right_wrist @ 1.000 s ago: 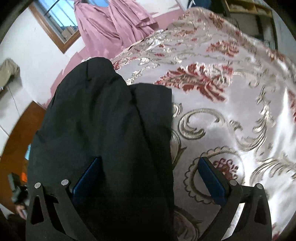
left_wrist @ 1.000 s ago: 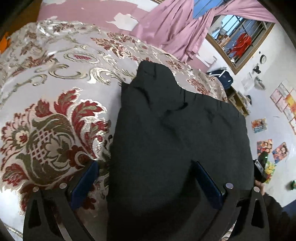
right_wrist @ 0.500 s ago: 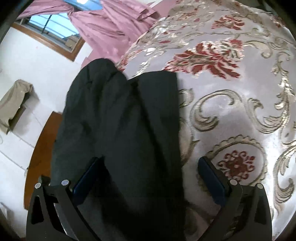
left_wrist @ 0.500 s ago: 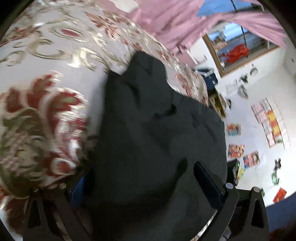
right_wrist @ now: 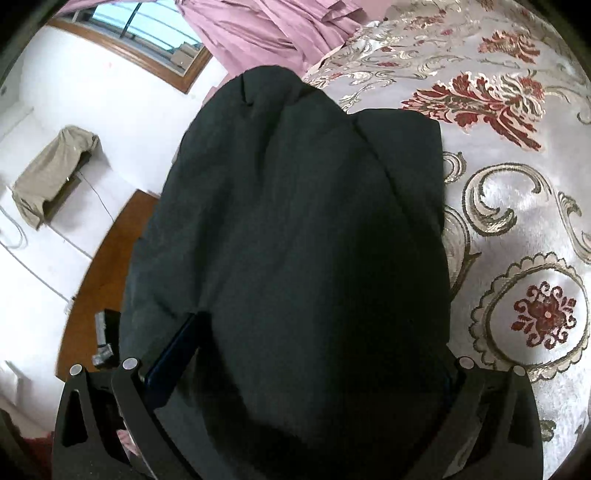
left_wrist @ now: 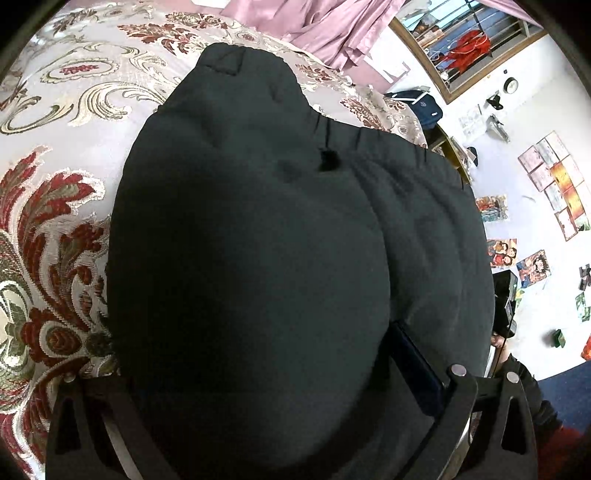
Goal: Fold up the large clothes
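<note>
**Dark garment lying lengthwise between both spread grippers**

The black garment (left_wrist: 251,236) is lying on the brocade bedspread (left_wrist: 62,122), its long axis running away from both cameras toward the far edge of the bed, where pink curtains (left_wrist: 332,26) are hanging; its narrow rounded end, bearing a small stitched triangle, is pointing at that far edge, while the broad bulky end is bulging up between the fingers; the cloth is looking matte, thick and softly padded, with shallow creases and a gathered seam across one side; the bedspread is showing a glossy silver weave with raised red flowers and gold scrolls; in the right wrist view the garment (right_wrist: 295,229) is lying along the bed's left edge, overlapping folded layers meeting in a long diagonal seam; the left gripper (left_wrist: 255,373) is holding its jaws spread wide, fabric billowing over the left finger and hiding it; the right gripper (right_wrist: 310,362) is likewise standing wide apart, its blue-padded fingers (right_wrist: 173,358) flanking the heaped cloth without pinching it
</note>
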Action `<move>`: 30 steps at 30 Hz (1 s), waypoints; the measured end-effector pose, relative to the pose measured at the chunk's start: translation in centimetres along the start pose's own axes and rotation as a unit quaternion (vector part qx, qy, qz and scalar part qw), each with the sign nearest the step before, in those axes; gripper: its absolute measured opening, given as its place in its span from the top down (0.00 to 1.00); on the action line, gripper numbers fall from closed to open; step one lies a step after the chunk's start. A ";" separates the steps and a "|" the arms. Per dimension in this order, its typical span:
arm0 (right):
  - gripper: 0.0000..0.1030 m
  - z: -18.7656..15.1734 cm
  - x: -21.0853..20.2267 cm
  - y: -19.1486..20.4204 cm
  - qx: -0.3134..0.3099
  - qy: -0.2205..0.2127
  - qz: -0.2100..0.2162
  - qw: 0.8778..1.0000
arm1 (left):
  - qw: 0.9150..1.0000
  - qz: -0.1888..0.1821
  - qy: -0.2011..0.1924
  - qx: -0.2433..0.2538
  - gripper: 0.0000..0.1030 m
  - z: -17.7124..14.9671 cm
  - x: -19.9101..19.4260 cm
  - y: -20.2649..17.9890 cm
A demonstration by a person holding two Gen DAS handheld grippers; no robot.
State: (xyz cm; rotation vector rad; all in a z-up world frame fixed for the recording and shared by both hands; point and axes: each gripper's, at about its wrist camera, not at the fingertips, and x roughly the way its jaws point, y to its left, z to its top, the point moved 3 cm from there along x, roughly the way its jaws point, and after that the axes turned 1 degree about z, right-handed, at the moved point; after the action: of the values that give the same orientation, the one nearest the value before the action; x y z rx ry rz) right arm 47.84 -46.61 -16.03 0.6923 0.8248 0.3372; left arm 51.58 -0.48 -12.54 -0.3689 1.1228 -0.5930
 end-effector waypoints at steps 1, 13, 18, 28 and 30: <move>0.01 0.1 0.1 0.1 0.000 0.003 -0.003 1.000 | 1.000 -0.002 0.003 -0.004 0.00 0.1 0.1 0.0; 0.05 -0.6 -0.9 2.2 -0.009 0.011 -0.068 0.998 | 0.998 0.042 -0.021 -0.048 0.29 0.1 -0.1 -0.2; 0.33 -1.5 -2.4 4.8 -0.030 -0.006 -0.083 0.996 | 0.996 0.074 -0.053 -0.026 0.61 -0.1 -1.6 -2.5; 0.79 -3.2 -8.6 9.7 -0.088 -0.036 -0.069 0.993 | 0.985 0.122 -0.097 0.072 0.78 0.4 -6.9 -8.5; 0.79 -3.4 -9.9 11.3 -0.092 -0.054 -0.052 0.993 | 0.981 0.127 -0.106 0.099 0.78 0.8 -8.9 -9.6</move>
State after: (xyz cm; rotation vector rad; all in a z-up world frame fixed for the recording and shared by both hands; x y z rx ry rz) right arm 38.71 -42.11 -4.50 0.4896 0.7135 0.2753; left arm 47.09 -2.58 -0.37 -0.1101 0.8791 -0.4240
